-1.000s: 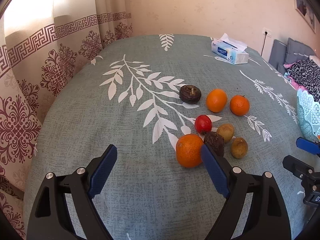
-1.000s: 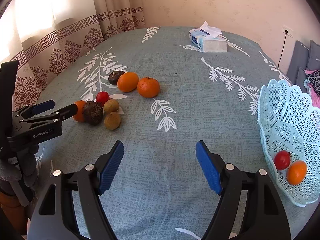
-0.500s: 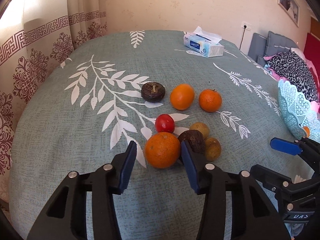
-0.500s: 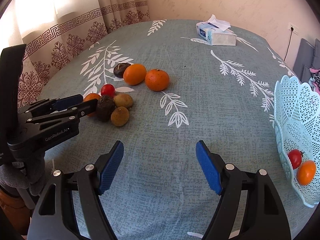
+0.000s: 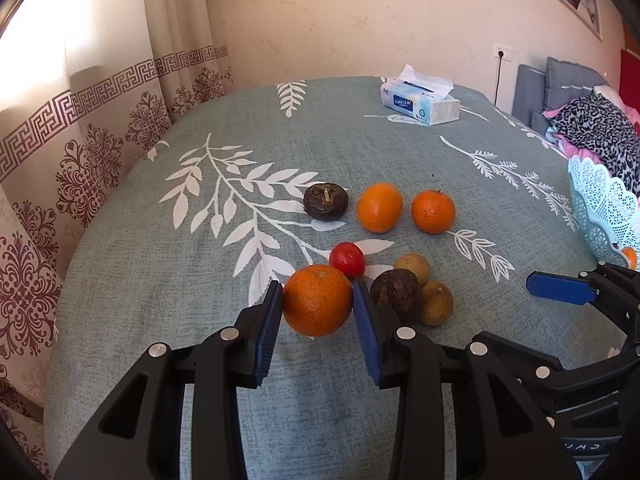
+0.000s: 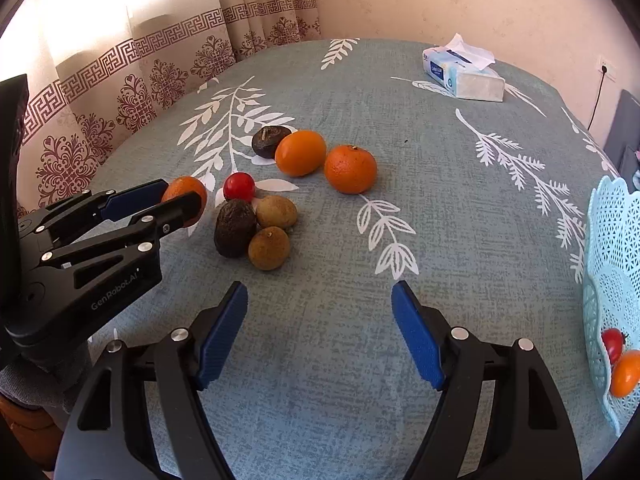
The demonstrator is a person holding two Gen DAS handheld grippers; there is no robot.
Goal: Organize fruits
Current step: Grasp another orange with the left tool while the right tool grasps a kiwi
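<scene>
My left gripper is shut on an orange, its blue pads pressing both sides; the right wrist view shows the same orange between those fingers. Close by lie a red tomato, a dark wrinkled fruit and two small brown fruits. Farther back sit another dark fruit and two oranges. My right gripper hangs open over bare cloth, with nothing between its fingers. A light blue lace basket at the right holds a tomato and an orange.
The fruit lies on a grey-green cloth with white leaf prints. A tissue pack stands at the far side. Patterned curtains hang along the left. Cushions and a leopard-print cloth lie at the far right.
My left gripper has come forward around the nearest orange and shut on it. The right gripper has drifted slightly toward the fruit group and stayed open.
</scene>
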